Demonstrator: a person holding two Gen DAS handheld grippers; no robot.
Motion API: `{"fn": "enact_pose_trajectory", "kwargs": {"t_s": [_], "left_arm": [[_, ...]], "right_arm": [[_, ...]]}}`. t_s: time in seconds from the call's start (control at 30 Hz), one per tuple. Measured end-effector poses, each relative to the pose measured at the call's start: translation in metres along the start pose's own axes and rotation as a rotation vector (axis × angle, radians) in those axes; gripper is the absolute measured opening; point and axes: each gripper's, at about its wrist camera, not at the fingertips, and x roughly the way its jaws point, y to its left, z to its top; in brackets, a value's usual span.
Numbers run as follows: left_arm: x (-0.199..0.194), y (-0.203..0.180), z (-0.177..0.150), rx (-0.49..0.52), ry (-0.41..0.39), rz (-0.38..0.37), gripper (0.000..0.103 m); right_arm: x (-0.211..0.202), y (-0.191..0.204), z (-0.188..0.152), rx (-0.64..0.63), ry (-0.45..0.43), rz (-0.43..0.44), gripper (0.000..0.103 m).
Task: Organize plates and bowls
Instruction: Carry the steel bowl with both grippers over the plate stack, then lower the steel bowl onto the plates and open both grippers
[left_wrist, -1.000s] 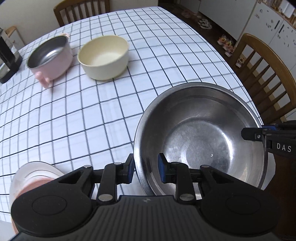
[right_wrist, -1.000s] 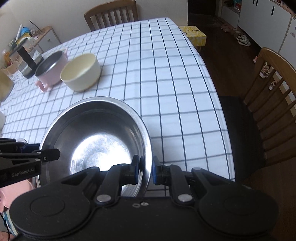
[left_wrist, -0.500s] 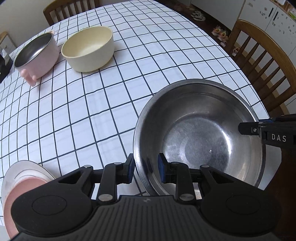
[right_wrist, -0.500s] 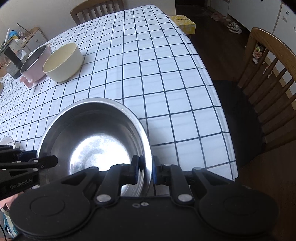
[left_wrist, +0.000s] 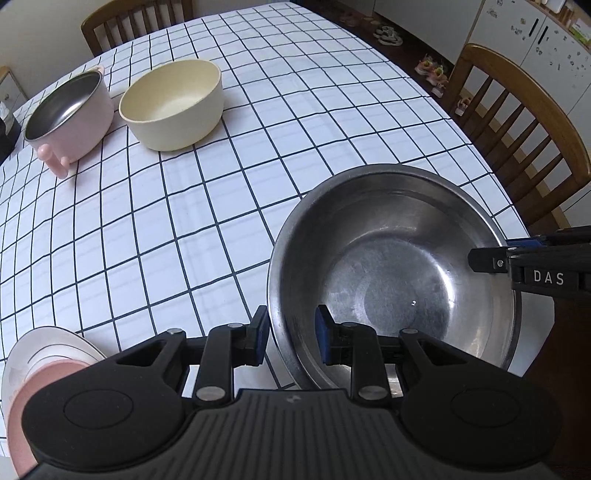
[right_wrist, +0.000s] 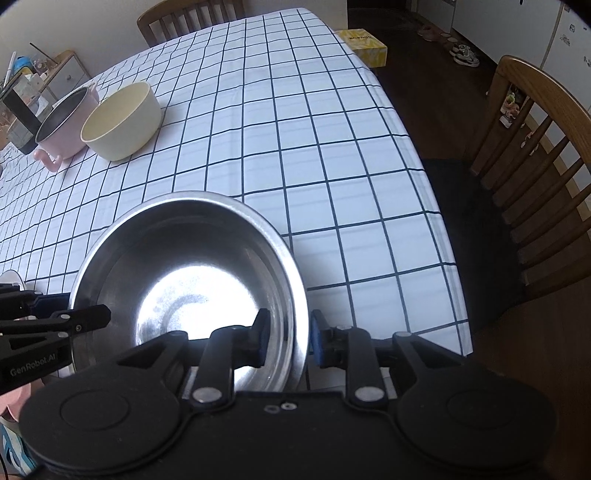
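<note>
A large steel bowl (left_wrist: 391, 280) hangs over the near right part of the checked table, held by both grippers. My left gripper (left_wrist: 291, 334) is shut on its near left rim. My right gripper (right_wrist: 286, 341) is shut on its right rim and shows at the right in the left wrist view (left_wrist: 487, 254). The steel bowl (right_wrist: 192, 291) fills the lower left of the right wrist view. A cream bowl (left_wrist: 173, 103) and a pink pot (left_wrist: 70, 118) stand side by side at the far left. A pink bowl on a white plate (left_wrist: 48, 354) sits at the near left.
The checked tablecloth (right_wrist: 295, 147) covers the table. Wooden chairs stand at the right (right_wrist: 535, 147) and at the far end (left_wrist: 136, 18). A yellow box (right_wrist: 365, 46) lies on the floor beyond the table. A black object (right_wrist: 18, 122) stands at the far left.
Both grippers have carried the steel bowl a little forward and left over the table. The cream bowl and pink pot look nearer. The grips have not changed.
</note>
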Motion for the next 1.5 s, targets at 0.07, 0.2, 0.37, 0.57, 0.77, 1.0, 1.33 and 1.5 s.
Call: {"fn": "enact_pose_trajectory", "kwargs": {"t_s": [0.07,0.2,0.37,0.57,0.77,1.0,1.33,1.5], "left_arm": [[-0.004,-0.001,0.000,0.014,-0.015,0.001,0.025],[-0.012,-0.001,0.000,0.026,-0.046,0.001,0.025],[-0.029,0.003,-0.002,0.025,-0.093,-0.018,0.026],[-0.058,0.011,-0.003,0.003,-0.183,-0.053,0.026],[-0.090,0.028,-0.005,-0.031,-0.279,-0.054,0.029],[-0.123,0.057,-0.006,-0.079,-0.360,-0.041,0.029],[-0.161,0.099,-0.006,-0.142,-0.479,0.013,0.062],[-0.168,0.119,0.004,-0.160,-0.512,0.054,0.073]], "right_arm": [[-0.004,-0.001,0.000,0.003,-0.004,0.001,0.030],[-0.014,-0.001,-0.002,-0.006,-0.034,-0.004,0.036],[-0.032,0.005,-0.001,-0.032,-0.073,0.000,0.038],[-0.059,0.026,0.000,-0.086,-0.145,0.021,0.039],[-0.087,0.055,0.004,-0.161,-0.225,0.068,0.043],[-0.109,0.089,0.012,-0.215,-0.289,0.119,0.054],[-0.124,0.134,0.034,-0.287,-0.359,0.175,0.065],[-0.124,0.154,0.054,-0.312,-0.383,0.203,0.074]]}}
